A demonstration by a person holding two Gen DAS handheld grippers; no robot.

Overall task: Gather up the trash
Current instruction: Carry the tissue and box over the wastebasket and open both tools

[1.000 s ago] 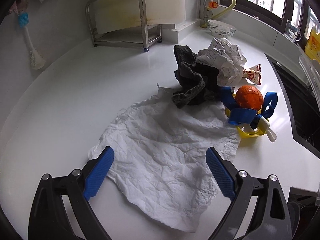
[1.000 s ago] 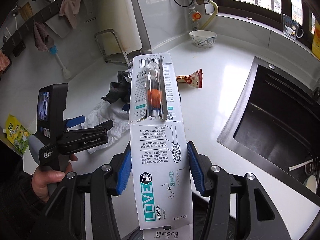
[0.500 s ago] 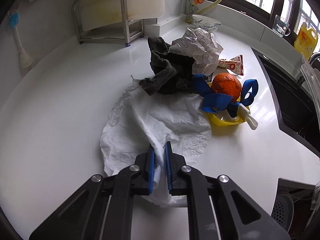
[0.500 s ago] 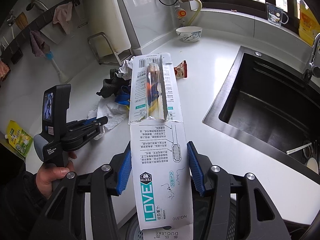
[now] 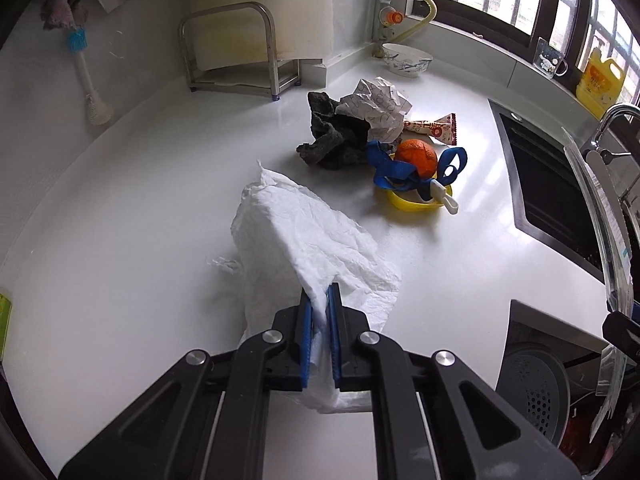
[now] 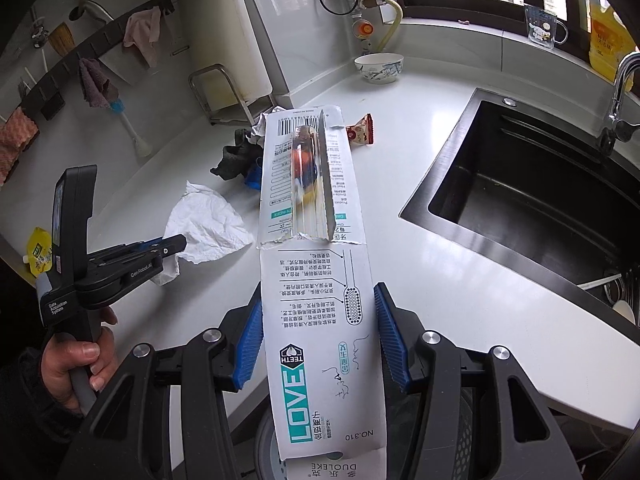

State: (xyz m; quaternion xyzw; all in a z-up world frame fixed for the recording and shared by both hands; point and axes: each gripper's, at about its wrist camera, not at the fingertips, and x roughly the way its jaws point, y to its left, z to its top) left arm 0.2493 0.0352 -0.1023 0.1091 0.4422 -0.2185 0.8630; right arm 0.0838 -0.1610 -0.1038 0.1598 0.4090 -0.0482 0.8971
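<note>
My left gripper (image 5: 319,304) is shut on a crumpled white paper towel (image 5: 304,236) and holds it up off the white counter (image 5: 120,220); it also shows in the right wrist view (image 6: 176,246) with the towel (image 6: 204,220). My right gripper (image 6: 318,320) is shut on a long white toothbrush package (image 6: 316,264) over the counter's front edge. Farther back lie a crumpled printed paper (image 5: 376,106), a snack wrapper (image 5: 434,126), a dark rag (image 5: 332,136) and an orange (image 5: 418,156) on a yellow dish (image 5: 416,202) with blue straps.
A black sink (image 6: 532,192) is set in the counter at the right, with a tap (image 6: 618,92). A metal rack (image 5: 232,52), a bowl (image 5: 406,58) and a brush (image 5: 88,80) stand at the back. A grey perforated bin (image 5: 536,388) sits below the counter edge.
My left gripper closed on the paper towel and has lifted it, drawing back from the pile. My right gripper has pulled back toward the counter's front edge with the package.
</note>
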